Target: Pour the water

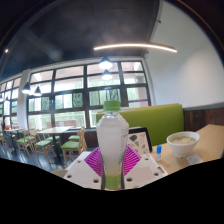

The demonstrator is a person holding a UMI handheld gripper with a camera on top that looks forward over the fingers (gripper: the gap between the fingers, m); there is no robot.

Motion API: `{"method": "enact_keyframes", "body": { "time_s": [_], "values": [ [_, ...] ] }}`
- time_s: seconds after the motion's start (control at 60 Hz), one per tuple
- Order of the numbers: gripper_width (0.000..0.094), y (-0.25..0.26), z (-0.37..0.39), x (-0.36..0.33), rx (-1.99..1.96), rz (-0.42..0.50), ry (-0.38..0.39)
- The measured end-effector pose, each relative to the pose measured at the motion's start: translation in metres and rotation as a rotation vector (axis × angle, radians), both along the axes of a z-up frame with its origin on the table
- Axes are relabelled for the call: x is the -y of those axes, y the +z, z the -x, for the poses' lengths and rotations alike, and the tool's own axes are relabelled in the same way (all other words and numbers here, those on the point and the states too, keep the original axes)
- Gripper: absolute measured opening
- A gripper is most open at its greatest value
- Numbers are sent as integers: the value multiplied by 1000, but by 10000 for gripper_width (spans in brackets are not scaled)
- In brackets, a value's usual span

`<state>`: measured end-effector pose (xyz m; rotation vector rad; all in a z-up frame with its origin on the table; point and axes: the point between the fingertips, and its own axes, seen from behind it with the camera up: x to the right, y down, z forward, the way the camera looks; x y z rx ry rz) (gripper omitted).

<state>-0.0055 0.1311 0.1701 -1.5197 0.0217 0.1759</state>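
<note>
A clear plastic water bottle (112,135) with a green cap stands upright between my fingers. My gripper (112,163) is shut on the bottle; both magenta pads (95,160) press on its sides near the lower body. The bottle is held up above the table. A white bowl (183,143) stands on the wooden table (205,150) beyond and to the right of the fingers.
A small blue-capped thing (158,150) stands left of the bowl. A green seat back (160,122) lies behind the table. Chairs and tables (60,140) stand to the left before large windows (70,95). A long ceiling light (135,47) hangs above.
</note>
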Motion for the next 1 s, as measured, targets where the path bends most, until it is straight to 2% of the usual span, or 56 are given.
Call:
{"method": "enact_keyframes", "body": {
  "time_s": [0.067, 0.183, 0.2, 0.3, 0.5, 0.567, 0.633, 0.85, 1.0],
  "values": [
    [209, -27, -6, 3, -3, 60, 1],
    [208, -64, 5, 7, -11, 115, 77],
    [208, -76, 4, -15, -1, 130, 80],
    [208, -73, 5, -10, 19, 139, 106],
    [226, -86, -2, -12, 77, 163, 92],
    [255, -83, 7, -10, 69, 153, 122],
    [299, -92, 16, -6, 101, 187, 166],
    [353, -94, 8, -11, 103, 194, 176],
    [485, -98, 7, -7, 113, 204, 183]
  ]
}}
